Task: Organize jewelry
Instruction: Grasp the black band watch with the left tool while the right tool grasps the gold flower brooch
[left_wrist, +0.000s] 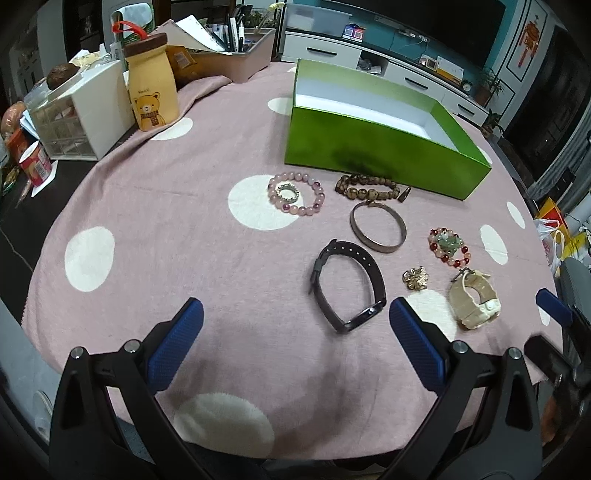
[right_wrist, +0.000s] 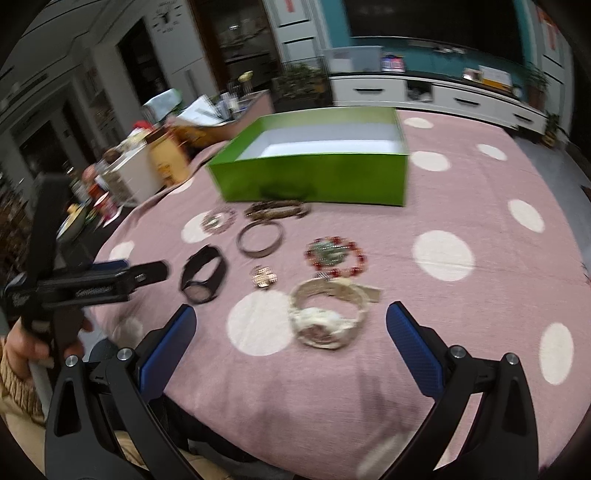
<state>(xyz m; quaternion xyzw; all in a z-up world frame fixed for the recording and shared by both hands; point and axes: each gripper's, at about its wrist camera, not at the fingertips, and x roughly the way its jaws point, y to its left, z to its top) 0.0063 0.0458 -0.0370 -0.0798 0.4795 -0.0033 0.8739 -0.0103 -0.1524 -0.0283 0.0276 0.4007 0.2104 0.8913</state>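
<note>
Green box, open, white inside, sits far ahead of the left gripper. Just in front of the box: pink bead bracelet with small ring inside it, brown bead bracelet touching the box wall. Metal bangle lies flat, nearer. Black band lies closest, between the fingertips. Red bead bracelet, gold brooch, cream watch off to the right.

fuzzy matt cloth over the table, glossy green card box, smooth metal bangle, shiny pink beads, matt black strap.
</note>
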